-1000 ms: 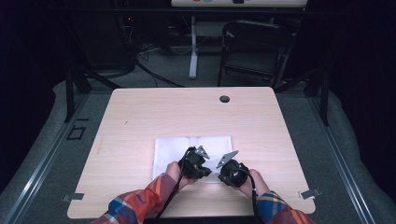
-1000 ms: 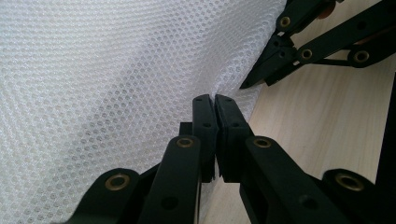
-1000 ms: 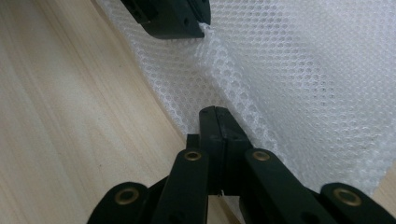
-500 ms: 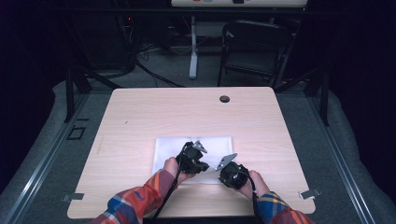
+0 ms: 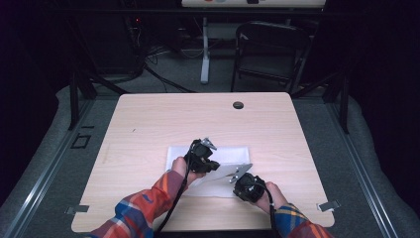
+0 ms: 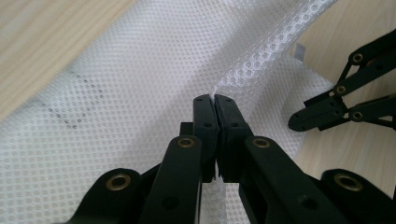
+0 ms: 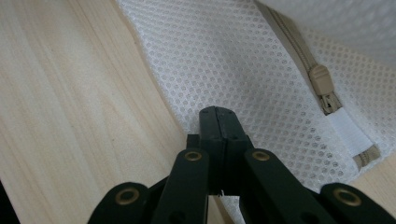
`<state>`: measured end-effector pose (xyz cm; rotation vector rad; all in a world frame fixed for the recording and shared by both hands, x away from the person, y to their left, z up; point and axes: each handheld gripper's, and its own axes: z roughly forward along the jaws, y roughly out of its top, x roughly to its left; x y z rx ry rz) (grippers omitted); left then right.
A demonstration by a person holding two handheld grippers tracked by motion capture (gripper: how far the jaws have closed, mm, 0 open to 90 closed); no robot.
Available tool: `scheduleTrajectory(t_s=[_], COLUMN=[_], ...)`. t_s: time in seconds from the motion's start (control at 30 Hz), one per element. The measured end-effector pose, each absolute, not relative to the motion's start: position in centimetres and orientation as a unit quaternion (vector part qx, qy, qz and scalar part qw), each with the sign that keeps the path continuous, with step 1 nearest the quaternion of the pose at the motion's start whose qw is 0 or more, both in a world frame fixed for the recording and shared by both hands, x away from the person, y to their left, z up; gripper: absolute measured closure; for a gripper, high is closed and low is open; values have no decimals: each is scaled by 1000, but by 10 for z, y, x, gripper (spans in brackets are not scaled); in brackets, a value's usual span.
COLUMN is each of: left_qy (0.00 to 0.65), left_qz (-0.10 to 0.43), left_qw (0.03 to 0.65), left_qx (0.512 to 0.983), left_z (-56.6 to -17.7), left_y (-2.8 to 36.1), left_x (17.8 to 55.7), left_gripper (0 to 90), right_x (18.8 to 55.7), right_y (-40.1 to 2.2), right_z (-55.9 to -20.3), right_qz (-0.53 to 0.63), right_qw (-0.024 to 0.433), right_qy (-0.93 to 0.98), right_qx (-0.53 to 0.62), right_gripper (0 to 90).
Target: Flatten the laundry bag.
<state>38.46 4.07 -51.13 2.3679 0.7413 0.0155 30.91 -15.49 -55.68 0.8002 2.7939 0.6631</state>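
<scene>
Two tools are working one white mesh laundry bag [image 5: 208, 171] on the bench [image 5: 148, 129]. My left tool [image 6: 215, 100] is pinching a raised fold of mesh, lifting it to fold over; my right tool [image 7: 219, 114] is clamping the near edge, anchoring it beside the tan zipper pull [image 7: 320, 77].

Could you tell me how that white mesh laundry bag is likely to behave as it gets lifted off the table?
Probably floppy: where the left tool pinches the mesh laundry bag, the fabric rises in a soft fold. Likely light, since a thin open-weave edge holds in the right tool. The zipper pull may make that end sag a little.
</scene>
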Motion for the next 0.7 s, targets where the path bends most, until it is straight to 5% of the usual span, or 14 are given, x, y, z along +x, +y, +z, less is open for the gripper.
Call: scheduleTrajectory(t_s=[0.7], left_qy=[294], left_qz=[27], left_qw=[320], left_qx=[900], left_z=[-479], left_y=[45], left_x=[420], left_gripper=[880], right_x=[309], right_y=[-157], right_z=[-555], right_qz=[212], right_qw=[68], right_qy=[938], right_qx=[264], right_gripper=[900])
